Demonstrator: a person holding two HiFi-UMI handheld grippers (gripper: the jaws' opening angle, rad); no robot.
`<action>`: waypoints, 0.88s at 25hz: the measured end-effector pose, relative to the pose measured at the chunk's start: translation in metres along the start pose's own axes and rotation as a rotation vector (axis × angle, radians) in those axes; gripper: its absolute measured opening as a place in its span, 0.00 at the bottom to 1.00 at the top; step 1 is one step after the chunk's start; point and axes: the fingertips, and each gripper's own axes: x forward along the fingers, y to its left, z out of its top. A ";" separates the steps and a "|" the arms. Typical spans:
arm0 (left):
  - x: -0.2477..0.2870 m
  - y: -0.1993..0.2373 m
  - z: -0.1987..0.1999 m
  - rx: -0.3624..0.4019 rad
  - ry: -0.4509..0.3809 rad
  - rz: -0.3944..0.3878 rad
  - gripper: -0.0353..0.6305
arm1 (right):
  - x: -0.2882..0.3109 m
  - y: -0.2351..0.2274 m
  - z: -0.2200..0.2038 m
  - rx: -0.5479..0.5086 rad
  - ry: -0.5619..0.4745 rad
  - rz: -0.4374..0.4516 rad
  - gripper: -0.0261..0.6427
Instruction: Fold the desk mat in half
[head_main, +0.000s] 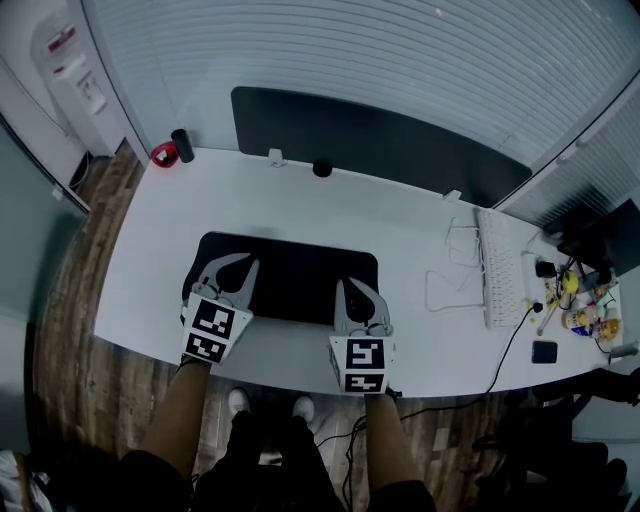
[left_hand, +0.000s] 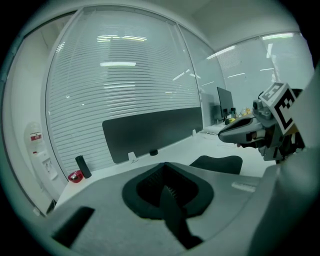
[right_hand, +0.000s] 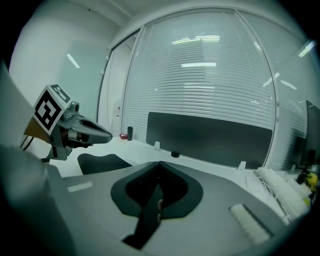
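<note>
A black desk mat (head_main: 300, 275) lies on the white desk (head_main: 150, 250) in front of the person. My left gripper (head_main: 240, 268) is over the mat's near left part, and my right gripper (head_main: 352, 292) over its near right part. Both are shut, each with a thin dark strip of mat edge pinched between its jaws, seen in the left gripper view (left_hand: 164, 164) and the right gripper view (right_hand: 159, 163). The held near edge is raised off the desk. Each gripper view shows the other gripper beside a dark bulge of the mat (left_hand: 217, 162) (right_hand: 102, 162).
A black divider panel (head_main: 380, 140) runs along the desk's far edge, with a small black puck (head_main: 322, 169) in front of it. A red object (head_main: 163, 154) and a black cylinder (head_main: 182, 145) stand at the far left. A white keyboard (head_main: 497, 265), wire stands (head_main: 455, 270) and clutter (head_main: 580, 300) fill the right.
</note>
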 end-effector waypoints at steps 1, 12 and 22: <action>-0.003 -0.001 0.002 -0.002 -0.002 0.003 0.05 | -0.003 0.000 0.002 0.007 -0.004 -0.004 0.05; -0.046 -0.014 0.026 -0.005 -0.056 0.053 0.05 | -0.046 0.006 0.026 0.026 -0.057 -0.030 0.05; -0.085 -0.028 0.038 -0.019 -0.094 0.079 0.05 | -0.081 0.014 0.038 0.050 -0.087 -0.048 0.05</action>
